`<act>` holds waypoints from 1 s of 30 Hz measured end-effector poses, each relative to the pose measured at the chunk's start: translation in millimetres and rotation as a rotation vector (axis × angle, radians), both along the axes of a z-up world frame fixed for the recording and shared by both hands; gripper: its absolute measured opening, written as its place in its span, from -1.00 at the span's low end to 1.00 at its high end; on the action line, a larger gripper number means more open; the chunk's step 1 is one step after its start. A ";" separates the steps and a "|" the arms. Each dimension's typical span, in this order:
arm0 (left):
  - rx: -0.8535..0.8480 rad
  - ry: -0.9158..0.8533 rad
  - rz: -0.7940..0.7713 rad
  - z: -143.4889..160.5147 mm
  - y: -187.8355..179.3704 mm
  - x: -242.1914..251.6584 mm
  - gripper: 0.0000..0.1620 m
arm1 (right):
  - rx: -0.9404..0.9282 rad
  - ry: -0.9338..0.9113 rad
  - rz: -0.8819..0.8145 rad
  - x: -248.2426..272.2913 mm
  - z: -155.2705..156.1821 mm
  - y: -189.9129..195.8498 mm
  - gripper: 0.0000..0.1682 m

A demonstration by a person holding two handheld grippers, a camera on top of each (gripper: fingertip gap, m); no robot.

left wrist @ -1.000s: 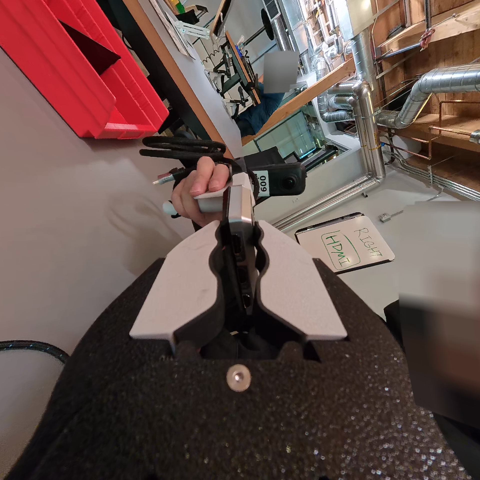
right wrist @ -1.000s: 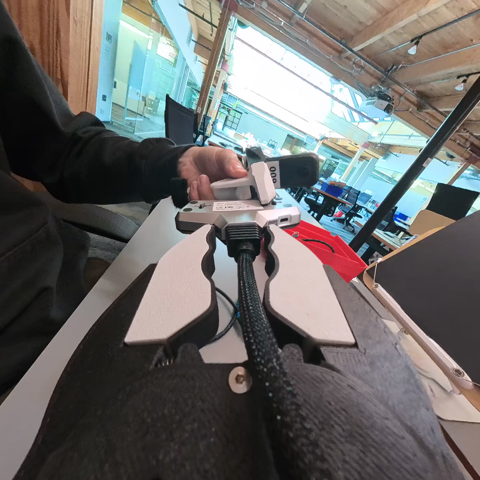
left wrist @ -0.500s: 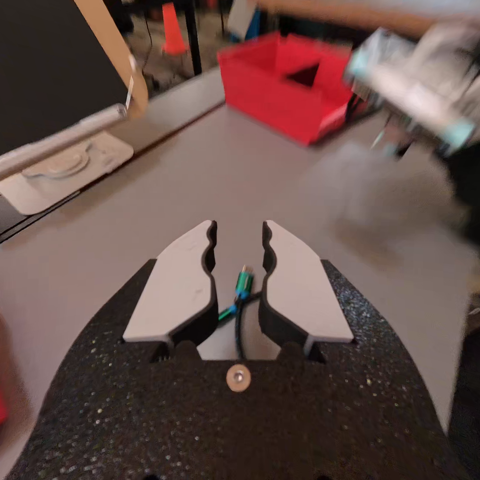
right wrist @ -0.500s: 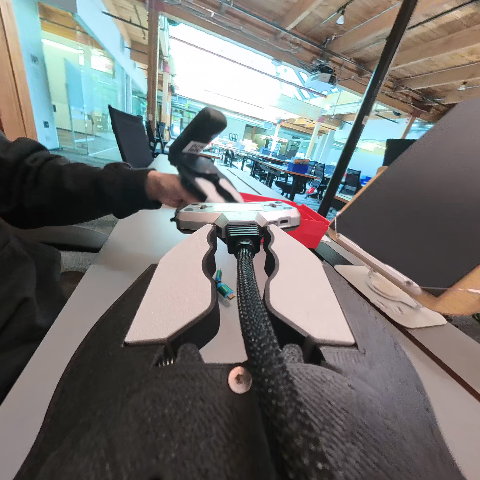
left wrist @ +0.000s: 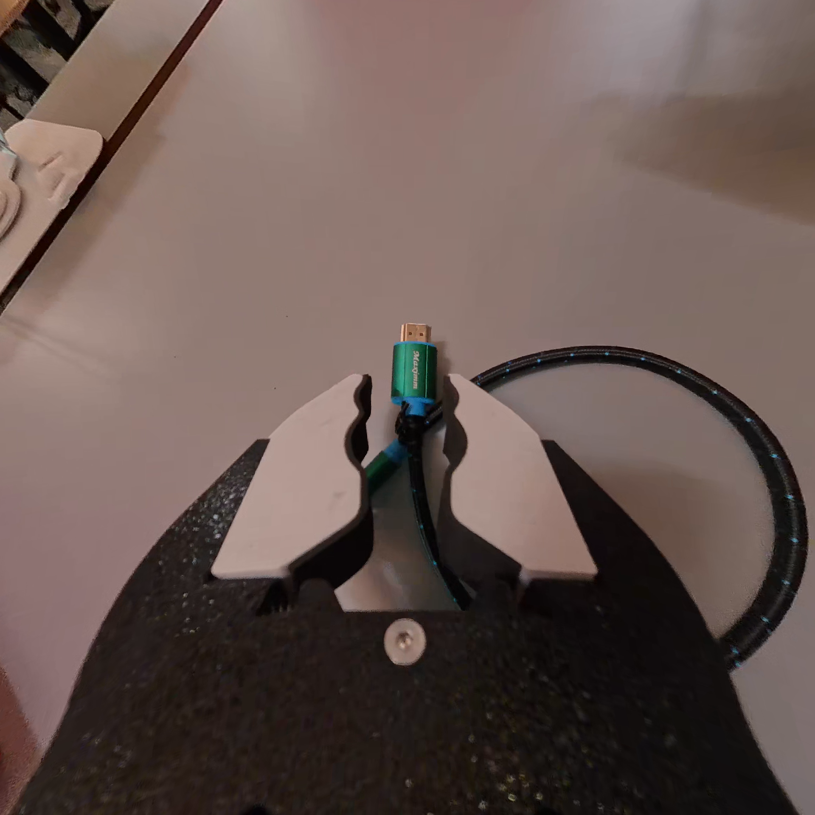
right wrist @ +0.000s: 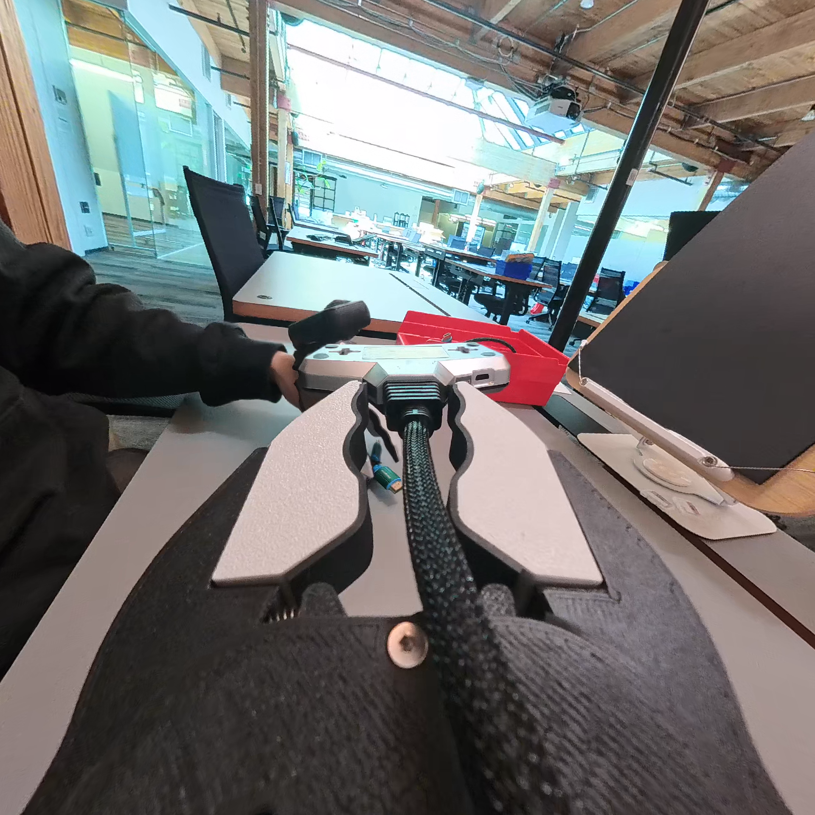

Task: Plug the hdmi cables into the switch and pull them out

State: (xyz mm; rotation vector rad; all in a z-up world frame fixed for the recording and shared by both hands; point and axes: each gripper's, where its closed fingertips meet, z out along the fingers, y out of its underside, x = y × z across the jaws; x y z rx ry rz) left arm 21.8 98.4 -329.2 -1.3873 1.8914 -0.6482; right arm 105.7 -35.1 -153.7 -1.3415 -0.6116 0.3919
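My left gripper (left wrist: 408, 383) is open, low over the grey table (left wrist: 441, 198). A green HDMI plug (left wrist: 412, 368) with a gold tip lies on the table between its fingertips, touching neither. A second green plug (left wrist: 383, 464) pokes out from under the left finger. Their black braided cable (left wrist: 661, 366) loops away to the right. My right gripper (right wrist: 408, 390) is shut on the ribbed black collar of the silver switch (right wrist: 405, 359) and holds it above the table. The switch's thick braided cable (right wrist: 428, 507) runs back between the fingers. A green plug (right wrist: 387, 475) lies below.
A red bin (right wrist: 520, 375) stands behind the switch. A dark screen on a white stand (right wrist: 679, 494) is at the right; its base also shows in the left wrist view (left wrist: 53, 158). A person's dark sleeve (right wrist: 132, 335) reaches in from the left.
My left gripper let go of the switch, swung down to the table and now hovers open over the green plugs. My right gripper kept its hold and the switch now sits level.
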 end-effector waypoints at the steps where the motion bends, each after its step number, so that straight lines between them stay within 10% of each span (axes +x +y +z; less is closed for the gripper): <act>1: 0.003 -0.007 0.000 -0.9 0.5 1.5 -0.65 | -0.001 -0.003 0.002 -0.8 -0.8 0.4 -0.58; 15: 0.225 0.025 -0.012 -8.7 4.9 7.9 -0.76 | -0.019 -0.028 0.019 -7.4 -4.6 0.9 -0.58; 30: 0.065 0.221 0.173 -13.6 12.8 12.1 -0.73 | -0.029 -0.040 0.038 -11.2 -7.4 -0.2 -0.58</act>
